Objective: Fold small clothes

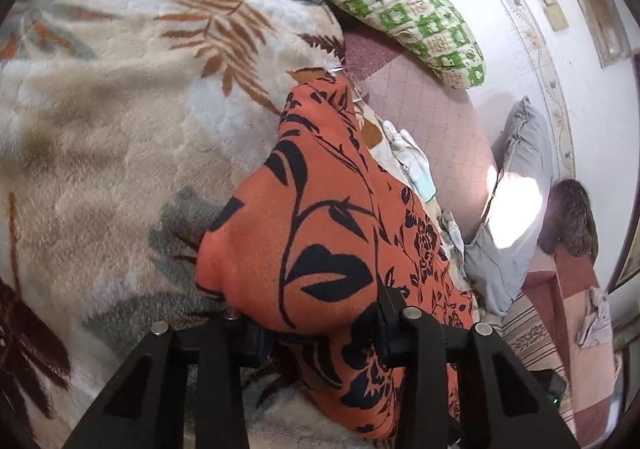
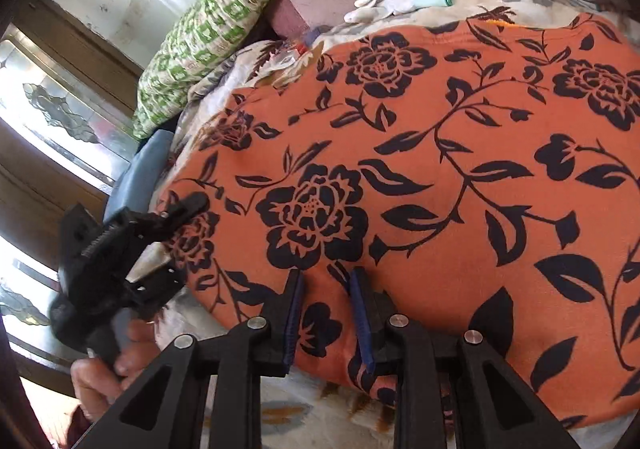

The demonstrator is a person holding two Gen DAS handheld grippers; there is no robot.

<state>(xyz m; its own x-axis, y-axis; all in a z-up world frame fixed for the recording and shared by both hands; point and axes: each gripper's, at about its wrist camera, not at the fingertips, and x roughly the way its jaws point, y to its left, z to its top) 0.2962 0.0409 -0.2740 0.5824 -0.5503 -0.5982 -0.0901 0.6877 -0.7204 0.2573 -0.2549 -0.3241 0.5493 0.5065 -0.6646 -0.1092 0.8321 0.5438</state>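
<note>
Right gripper (image 2: pixel 326 313) pads clamp the near edge of the orange floral cloth (image 2: pixel 420 177), left gripper (image 1: pixel 320 333) jaws grip its left edge, the cloth lying on a leaf-print blanket (image 1: pixel 100 121).

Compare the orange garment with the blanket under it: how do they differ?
The orange garment carries black flowers and vines; the blanket is cream with brown and grey leaves. The garment looks smooth and thin, the blanket fluffy. The garment lies on top, bunched into a ridge in the left wrist view; the blanket is spread beneath. Both have plant prints.
</note>
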